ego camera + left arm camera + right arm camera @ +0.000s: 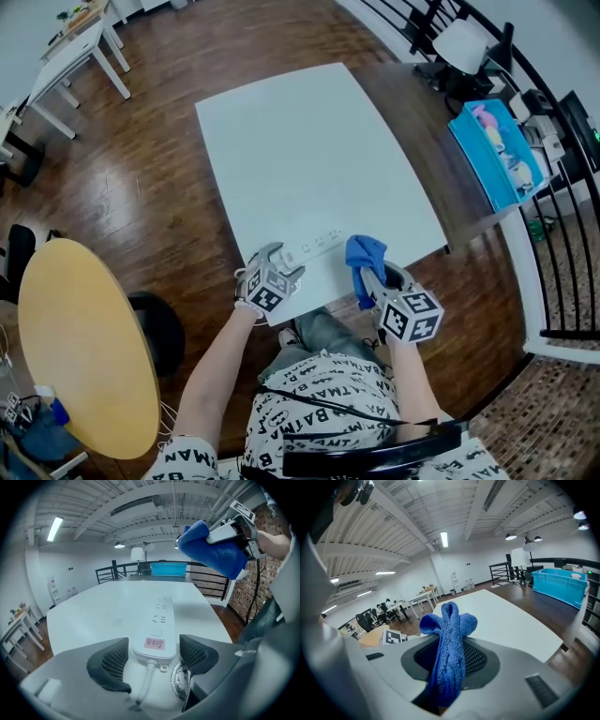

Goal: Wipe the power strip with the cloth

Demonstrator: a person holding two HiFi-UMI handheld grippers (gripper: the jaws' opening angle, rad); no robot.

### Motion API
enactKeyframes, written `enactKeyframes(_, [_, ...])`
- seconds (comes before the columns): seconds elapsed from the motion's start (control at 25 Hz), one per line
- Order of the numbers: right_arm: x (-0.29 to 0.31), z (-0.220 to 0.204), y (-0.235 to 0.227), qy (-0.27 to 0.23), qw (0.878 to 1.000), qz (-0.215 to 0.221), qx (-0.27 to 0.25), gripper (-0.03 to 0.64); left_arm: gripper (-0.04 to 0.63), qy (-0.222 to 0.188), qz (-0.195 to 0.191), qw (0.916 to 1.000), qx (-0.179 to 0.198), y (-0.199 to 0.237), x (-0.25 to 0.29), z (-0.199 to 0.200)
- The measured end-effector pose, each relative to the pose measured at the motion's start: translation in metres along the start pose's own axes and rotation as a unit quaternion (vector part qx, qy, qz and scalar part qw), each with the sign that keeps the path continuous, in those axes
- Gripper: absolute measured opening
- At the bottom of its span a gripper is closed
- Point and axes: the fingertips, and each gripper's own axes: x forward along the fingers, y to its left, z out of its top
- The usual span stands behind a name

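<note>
Deep blue on the cloth (447, 648), white on the power strip (157, 630) with a pink label (155, 643), white on the table (300, 150). Black-and-white squares on the marker cube (412, 316). Dark brown wood grain across the floor (150, 159), yellow on the round table (84, 347), turquoise on the crate (495, 150).

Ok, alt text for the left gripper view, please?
The left gripper, jaws open, straddles the cord end of a white power strip on a white table. Upper right, the right gripper holds a blue cloth in the air.
</note>
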Motion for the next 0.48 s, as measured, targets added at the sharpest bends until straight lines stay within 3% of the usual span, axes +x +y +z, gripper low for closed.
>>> enactKeyframes(0.24, [0.008, 0.002, -0.007, 0.005, 1.0, 0.004, 0.0, 0.12, 0.343, 0.007, -0.032, 0.9994, 0.013, -0.003, 0.007, -0.004])
enactKeyframes(0.48, [0.01, 0.003, -0.016, 0.009, 1.0, 0.004, 0.004, 0.12, 0.282, -0.004, -0.04, 0.999, 0.019, -0.008, 0.004, -0.004])
